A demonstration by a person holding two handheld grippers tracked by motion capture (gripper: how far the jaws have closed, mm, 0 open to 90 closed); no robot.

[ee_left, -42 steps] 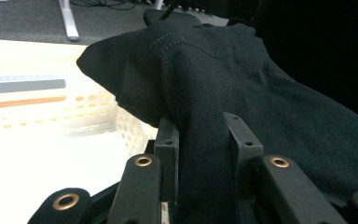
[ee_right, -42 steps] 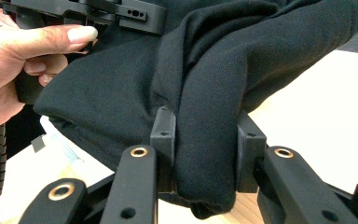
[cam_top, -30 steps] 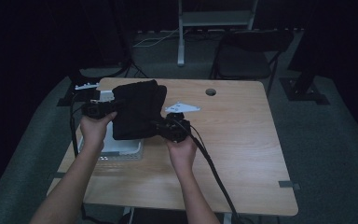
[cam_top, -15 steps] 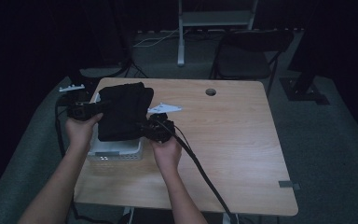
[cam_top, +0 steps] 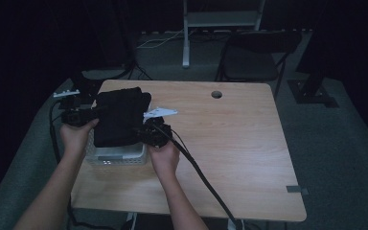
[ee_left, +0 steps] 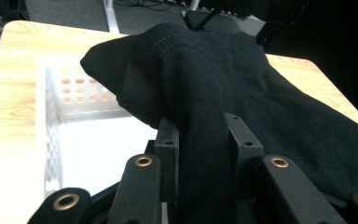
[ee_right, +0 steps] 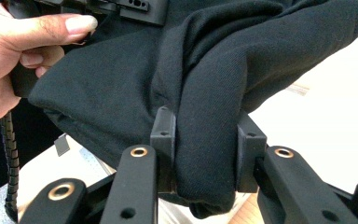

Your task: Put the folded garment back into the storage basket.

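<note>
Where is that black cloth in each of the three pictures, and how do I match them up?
High view: the black cloth hangs at the table's left, above the white basket, between both grippers.
Left gripper view: the cloth spreads over centre and right, a fold pinched between the jaws.
Right gripper view: it drapes across the top, a fold clamped between the jaws.
Shared landmark: the white basket, also seen in the left gripper view.

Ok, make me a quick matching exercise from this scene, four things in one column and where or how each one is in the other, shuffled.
Things:
1. black cloth
2. white basket
3. round hole
4. folding chair

Places or states:
A. on the floor beyond the table
B. pinched by both grippers, held up
C. in the tabletop near the far edge
D. on the table under the cloth

Pairs: 1-B, 2-D, 3-C, 4-A
</note>
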